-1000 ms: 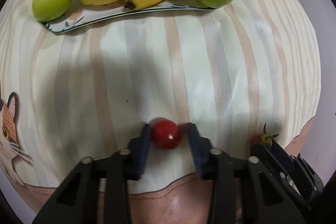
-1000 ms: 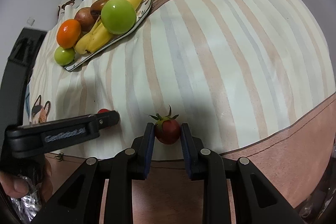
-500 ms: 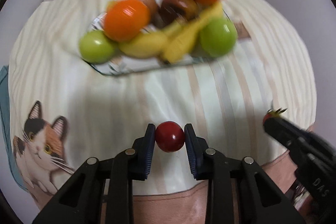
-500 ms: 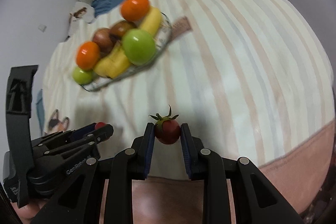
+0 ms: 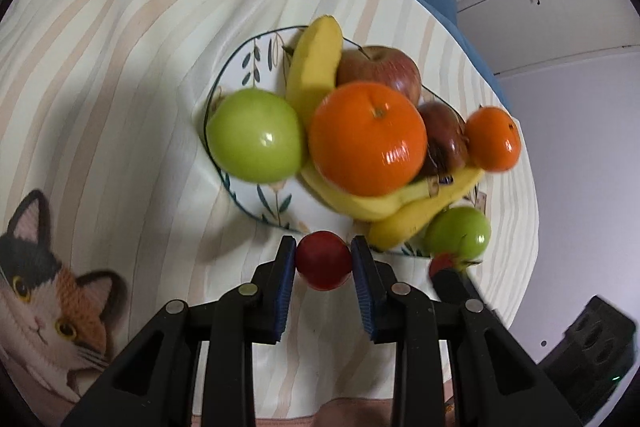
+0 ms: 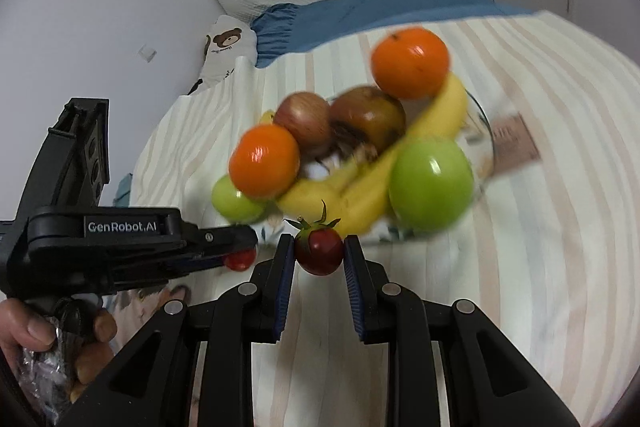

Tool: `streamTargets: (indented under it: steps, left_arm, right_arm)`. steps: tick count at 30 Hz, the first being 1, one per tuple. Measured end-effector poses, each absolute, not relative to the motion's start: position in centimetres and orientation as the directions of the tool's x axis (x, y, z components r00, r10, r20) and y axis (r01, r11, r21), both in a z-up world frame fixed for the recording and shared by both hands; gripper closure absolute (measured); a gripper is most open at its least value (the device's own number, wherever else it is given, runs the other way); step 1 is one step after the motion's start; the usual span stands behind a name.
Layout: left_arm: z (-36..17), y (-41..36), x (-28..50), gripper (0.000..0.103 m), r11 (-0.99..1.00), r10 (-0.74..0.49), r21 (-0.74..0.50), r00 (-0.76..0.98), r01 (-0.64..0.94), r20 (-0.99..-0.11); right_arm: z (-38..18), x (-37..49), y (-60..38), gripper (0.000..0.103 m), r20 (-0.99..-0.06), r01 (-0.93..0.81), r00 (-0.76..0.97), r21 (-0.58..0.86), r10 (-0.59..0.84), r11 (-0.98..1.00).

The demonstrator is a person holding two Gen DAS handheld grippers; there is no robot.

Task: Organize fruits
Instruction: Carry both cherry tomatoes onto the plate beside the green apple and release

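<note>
Left tongs (image 5: 323,263): pinching a smooth red tomato (image 5: 323,259), just before the fruit plate (image 5: 256,63).
Right tongs (image 6: 319,251): pinching a stemmed tomato (image 6: 319,251), near the same plate's rim.

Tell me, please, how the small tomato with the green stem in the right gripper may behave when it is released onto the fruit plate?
The tomato is round and glossy, so it will probably roll off the piled fruit. Its thin skin likely bruises if the right gripper squeezes harder. The plate looks shallow, so it may escape over the rim.

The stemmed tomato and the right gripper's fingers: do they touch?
Touching. In the right wrist view both fingers of the right gripper press the sides of the stemmed tomato, with no gap.
</note>
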State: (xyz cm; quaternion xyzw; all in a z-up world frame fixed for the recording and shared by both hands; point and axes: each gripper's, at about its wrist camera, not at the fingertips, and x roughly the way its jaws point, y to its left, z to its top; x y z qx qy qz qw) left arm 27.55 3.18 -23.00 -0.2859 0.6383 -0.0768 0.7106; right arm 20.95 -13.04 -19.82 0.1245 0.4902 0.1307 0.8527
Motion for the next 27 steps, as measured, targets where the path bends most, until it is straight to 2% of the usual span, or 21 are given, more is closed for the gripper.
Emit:
streamTargets:
  steps: [7,17,27]
  left_arm:
    - [-24.5,3.9,28.4,0.078,0.828,-0.453,-0.493,0.199,-0.267,-0.869]
    - [-26.4,5.9,27.8,0.077,0.8,-0.479,-0.515,0.189,-0.309,-0.857]
    - [-26.7,6.5,28.0,0.075,0.768,-0.501,-0.536,0.193,-0.351,-0.844]
  right_arm:
    - [-19.0,24.2,-11.6,0.076,-0.816,-0.175,0.49,0.252,0.306,0.952]
    - [-22.1,23.7,-8.5,0.076,-0.854,-0.329,0.407,0.193,0.324,0.924]
    - [-24.0,24.0,-7.3,0.076,-0.863,-0.361,0.395,0.169,0.314,0.917]
